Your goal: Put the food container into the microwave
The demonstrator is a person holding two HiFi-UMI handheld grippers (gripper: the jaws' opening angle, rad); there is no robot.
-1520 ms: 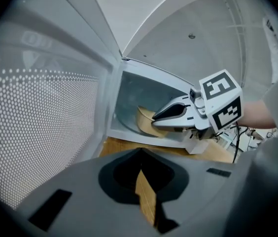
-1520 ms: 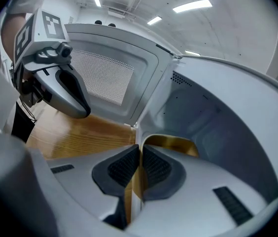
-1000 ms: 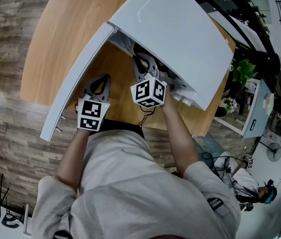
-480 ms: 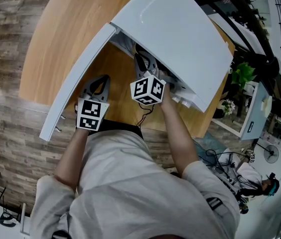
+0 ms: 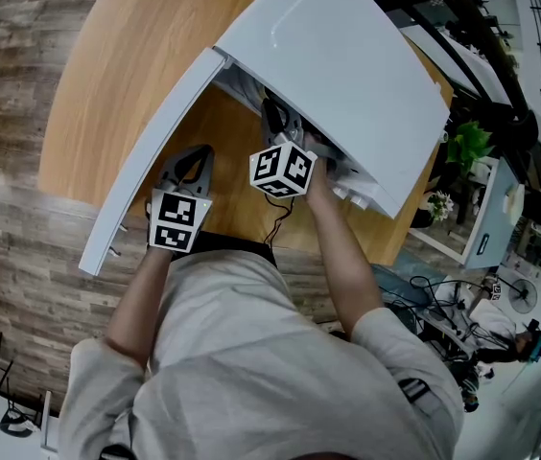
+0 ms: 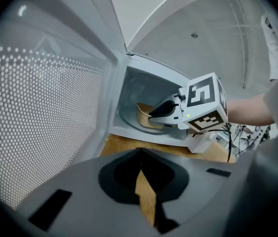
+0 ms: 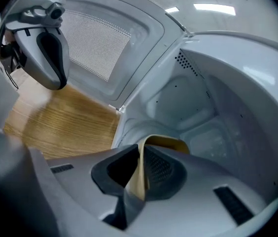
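The white microwave [image 5: 338, 56] stands on a wooden table with its door [image 5: 155, 151] swung open to the left. My right gripper [image 5: 275, 123] reaches into the cavity [image 7: 203, 107], shut on the rim of a tan food container [image 7: 166, 143]. From the left gripper view the container [image 6: 146, 116] sits low over the glass turntable [image 6: 126, 122], held by the right gripper [image 6: 154, 114]. My left gripper [image 5: 186, 161] hangs in front of the open door, shut with nothing in it; only table wood shows past its jaws [image 6: 146, 201].
The perforated door window [image 6: 40, 107] is close on the left gripper's left. The wooden table [image 5: 127, 56] spreads out behind and left of the microwave. A small white device with cables [image 6: 205, 142] lies to the microwave's right. A green plant [image 5: 467, 142] stands beyond the table.
My right gripper has edged a little further into the microwave with the container. The left gripper has barely moved.
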